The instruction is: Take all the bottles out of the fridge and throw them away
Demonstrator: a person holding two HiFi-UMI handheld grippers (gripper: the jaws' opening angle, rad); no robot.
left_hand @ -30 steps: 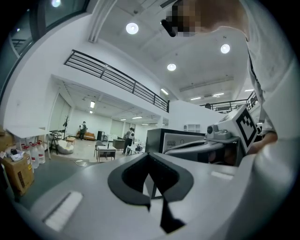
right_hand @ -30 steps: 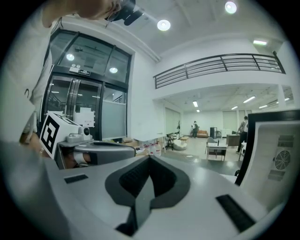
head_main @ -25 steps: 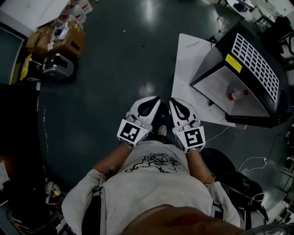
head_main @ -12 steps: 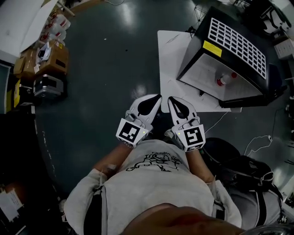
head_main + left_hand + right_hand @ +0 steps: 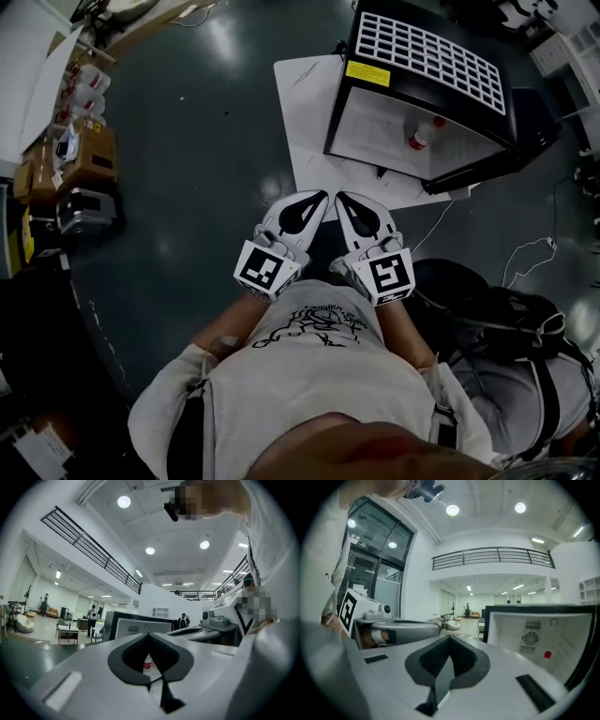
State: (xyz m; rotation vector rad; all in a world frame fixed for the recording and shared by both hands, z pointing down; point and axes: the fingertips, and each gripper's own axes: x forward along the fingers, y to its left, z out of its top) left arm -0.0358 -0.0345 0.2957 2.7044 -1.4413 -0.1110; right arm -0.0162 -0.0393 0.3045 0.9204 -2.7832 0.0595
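A: Grippers, what is noted?
B: The left gripper (image 5: 317,200) and right gripper (image 5: 343,200) are held side by side, close in front of the body, tips pointed far. Both pairs of jaws are pressed together, and nothing is gripped in either.
A: And the bottle?
B: One red-capped bottle (image 5: 420,138) is seen inside the open fridge (image 5: 427,54), against its white lining. The fridge is set on a white board (image 5: 309,141) on the floor. No second bottle can be made out.
A: Bearing from the jaws?
B: Far and to the right, well apart from both tips. In the left gripper view it is lined up almost dead ahead. In the right gripper view only a red spot is picked out, off to the right.
A: Long axis?
B: Judged upright, cap on top, so a sideways pinch round the body is called for.
A: Which gripper is favoured?
B: The right is judged slightly nearer, being on the fridge's side. The jaws must be opened before any reach is made.
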